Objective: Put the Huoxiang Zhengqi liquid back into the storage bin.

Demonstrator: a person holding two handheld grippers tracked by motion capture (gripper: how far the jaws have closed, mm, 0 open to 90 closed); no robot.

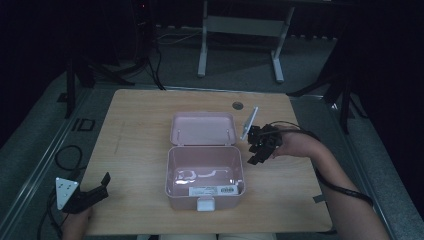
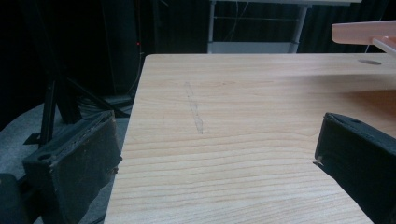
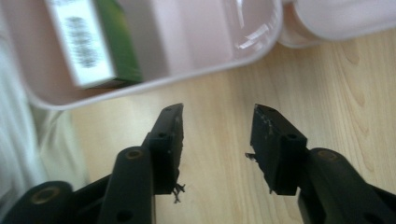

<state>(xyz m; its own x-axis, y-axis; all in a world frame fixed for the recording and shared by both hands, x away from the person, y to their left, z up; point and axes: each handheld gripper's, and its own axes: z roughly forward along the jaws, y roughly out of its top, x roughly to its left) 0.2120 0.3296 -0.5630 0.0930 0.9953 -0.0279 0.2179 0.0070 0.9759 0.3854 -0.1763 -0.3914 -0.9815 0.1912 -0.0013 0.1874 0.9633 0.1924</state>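
Lying inside pink box (image 1: 205, 172): carton (image 3: 91, 42)

Pale pink is seen on the open box (image 1: 204, 172), light wood grain on the table (image 1: 135, 130), black on both grippers' jaws.

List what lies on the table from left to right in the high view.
left gripper → open pink box holding a small carton → right gripper.

Pink plastic box (image 1: 205, 180) mid-bench, open, hinged lid (image 1: 203, 128) laid flat behind it. Green-and-white carton (image 3: 93, 42) lies inside.
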